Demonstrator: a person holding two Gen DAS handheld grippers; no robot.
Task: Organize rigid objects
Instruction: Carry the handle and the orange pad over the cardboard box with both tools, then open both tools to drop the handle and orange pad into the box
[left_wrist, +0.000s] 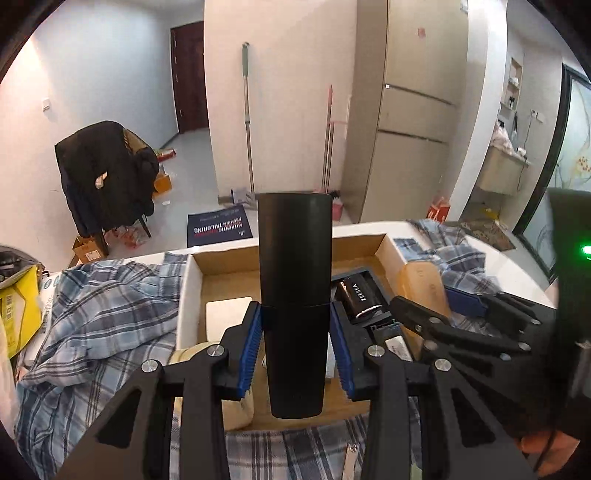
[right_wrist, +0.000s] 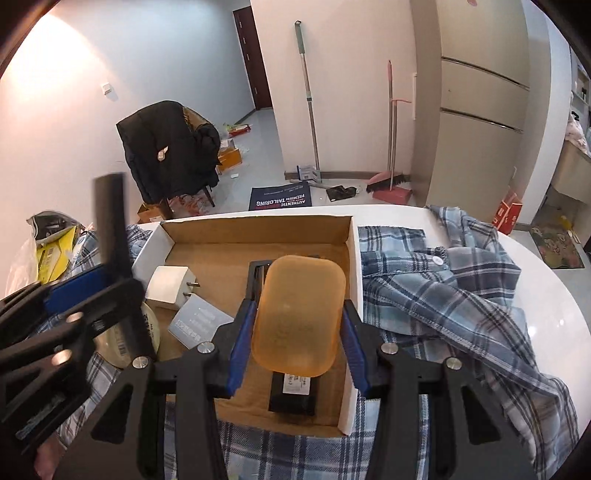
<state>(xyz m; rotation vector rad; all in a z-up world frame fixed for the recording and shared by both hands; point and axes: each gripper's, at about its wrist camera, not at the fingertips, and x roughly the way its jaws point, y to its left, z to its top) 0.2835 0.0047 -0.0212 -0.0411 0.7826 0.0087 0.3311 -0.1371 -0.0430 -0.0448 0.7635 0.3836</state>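
My left gripper (left_wrist: 294, 314) is shut on a tall black cylinder (left_wrist: 294, 258), held upright over an open cardboard box (left_wrist: 221, 266). My right gripper (right_wrist: 298, 314) is shut on an orange translucent case (right_wrist: 299, 306), hanging above the right half of the same box (right_wrist: 258, 232). Inside the box lie a white plug charger (right_wrist: 168, 286), a grey-blue card (right_wrist: 201, 325), a black box (right_wrist: 293, 395) under the orange case, and a black case with white lettering (left_wrist: 364, 299). Each gripper shows at the edge of the other's view.
The box sits on a blue plaid shirt (right_wrist: 443, 295) spread over a white round table (right_wrist: 546, 314). A cream tape roll (right_wrist: 125, 343) lies at the box's left corner. A yellow bag (right_wrist: 55, 254) stands at the far left. A chair, brooms and a cupboard stand beyond the table.
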